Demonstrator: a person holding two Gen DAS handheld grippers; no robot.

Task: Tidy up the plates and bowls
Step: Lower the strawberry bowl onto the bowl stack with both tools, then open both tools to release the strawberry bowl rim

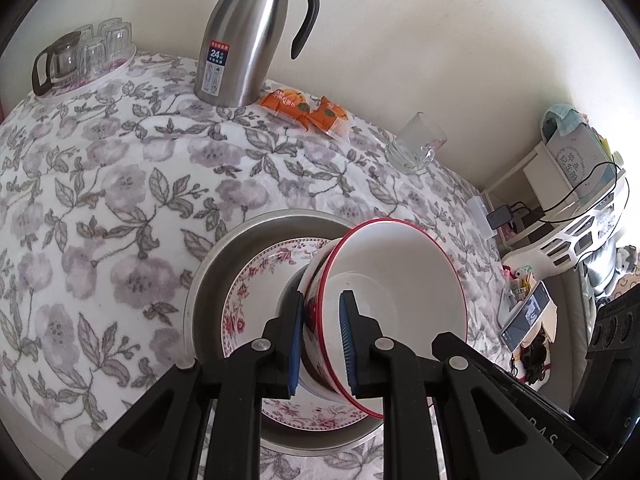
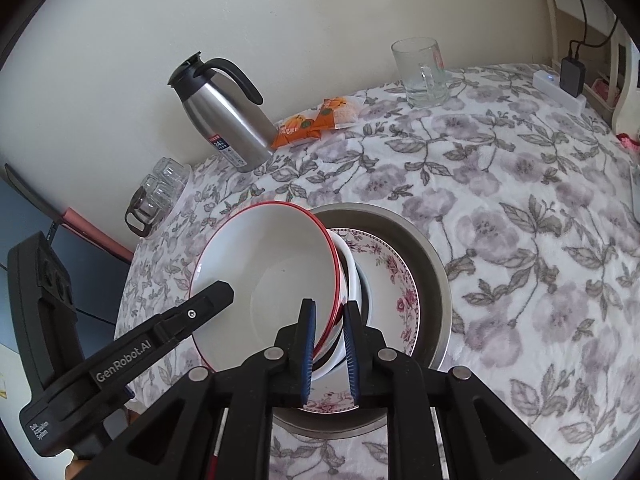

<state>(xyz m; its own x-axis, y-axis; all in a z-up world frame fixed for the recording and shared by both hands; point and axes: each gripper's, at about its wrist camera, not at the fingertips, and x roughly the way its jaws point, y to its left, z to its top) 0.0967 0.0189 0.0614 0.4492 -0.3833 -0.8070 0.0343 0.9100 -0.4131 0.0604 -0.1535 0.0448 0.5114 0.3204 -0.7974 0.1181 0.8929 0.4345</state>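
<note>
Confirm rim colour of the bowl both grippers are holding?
Red rim on a white bowl; clearest in the right wrist view.

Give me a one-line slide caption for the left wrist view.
Left gripper clamps the rim of a tilted red-rimmed bowl over a floral plate in a steel pan.

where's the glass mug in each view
Left wrist view: the glass mug stands right of center in the upper half, on the flowered tablecloth near the wall.
Right wrist view: the glass mug is upper right of center, by the wall.
Shared landmark: the steel jug, with the orange snack packets between it and the mug.
</note>
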